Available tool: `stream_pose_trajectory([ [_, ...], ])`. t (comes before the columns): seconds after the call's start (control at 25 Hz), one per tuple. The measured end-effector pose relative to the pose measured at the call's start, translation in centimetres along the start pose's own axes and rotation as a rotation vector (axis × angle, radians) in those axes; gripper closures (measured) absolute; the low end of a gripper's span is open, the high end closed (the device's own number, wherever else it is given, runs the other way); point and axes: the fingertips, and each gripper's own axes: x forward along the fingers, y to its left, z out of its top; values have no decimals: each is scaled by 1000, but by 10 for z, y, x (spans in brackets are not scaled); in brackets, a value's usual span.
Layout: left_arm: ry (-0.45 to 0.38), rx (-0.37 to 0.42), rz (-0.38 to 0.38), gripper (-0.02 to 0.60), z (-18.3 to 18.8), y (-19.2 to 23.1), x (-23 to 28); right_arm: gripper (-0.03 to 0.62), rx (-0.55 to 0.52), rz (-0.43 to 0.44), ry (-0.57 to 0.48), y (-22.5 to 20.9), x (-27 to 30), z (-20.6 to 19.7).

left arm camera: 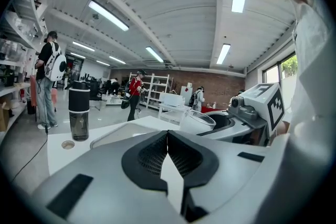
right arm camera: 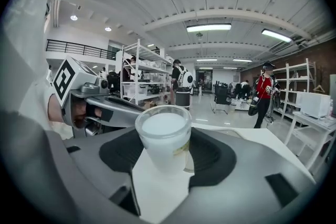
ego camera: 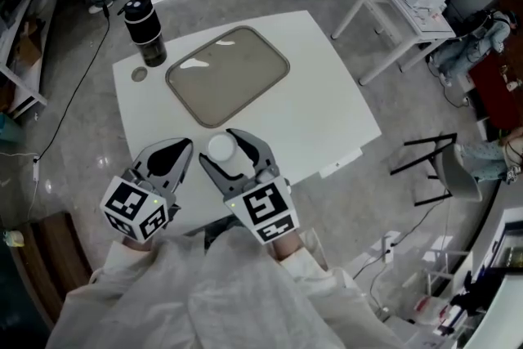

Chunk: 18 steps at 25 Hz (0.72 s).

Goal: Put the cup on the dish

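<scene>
At the near edge of the white table, the right gripper is pinching the cup, its dark pads lying against the cup's two sides in the right gripper view. The cup is standing upright, clear-walled and showing white inside. Whether its base is resting on the table or hanging just above it cannot be told from these angles. Just beside it, the left gripper is holding its jaws pressed together, with nothing between them. The cup is sitting apart from the grey dish, which is lying flat further out at the table's middle. A black bottle is standing upright near the dish's far left corner, with a small round disc lying just beside its base.
</scene>
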Motion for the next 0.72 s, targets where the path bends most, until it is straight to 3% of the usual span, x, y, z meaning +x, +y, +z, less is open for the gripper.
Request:
stream_pose_trajectory([
  [0.72, 43, 5, -57, 574, -8, -7, 7, 321, 38, -61, -4, -6, 0, -5],
])
